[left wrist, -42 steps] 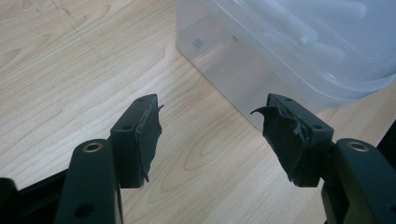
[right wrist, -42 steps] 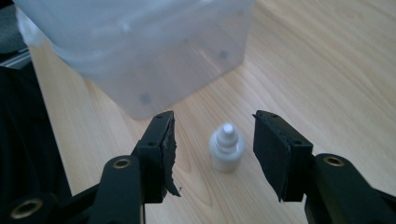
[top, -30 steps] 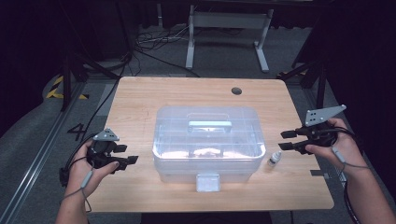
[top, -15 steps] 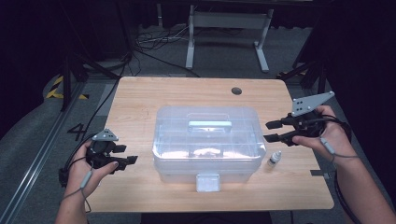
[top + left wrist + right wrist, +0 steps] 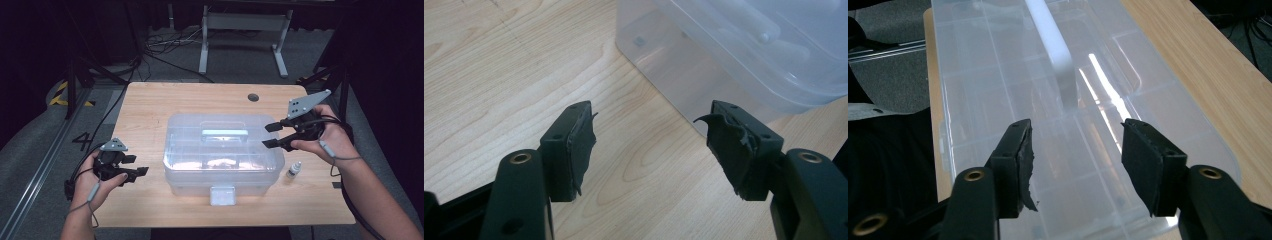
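Your right gripper (image 5: 271,135), jaws spread, hovers above the clear plastic lidded box (image 5: 222,156); nothing is gripped, its front latch (image 5: 222,195) looks closed. Left gripper (image 5: 141,165) spread, idle beside it.

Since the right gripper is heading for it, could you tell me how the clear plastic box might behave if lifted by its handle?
The clear plastic box looks stiff but thin-walled, so probably light. Lifted by its handle, it may swing.

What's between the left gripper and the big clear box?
Only bare wood. In the high view, the left hand-held gripper sits apart from the box, with bare table between. The left gripper view shows the same.
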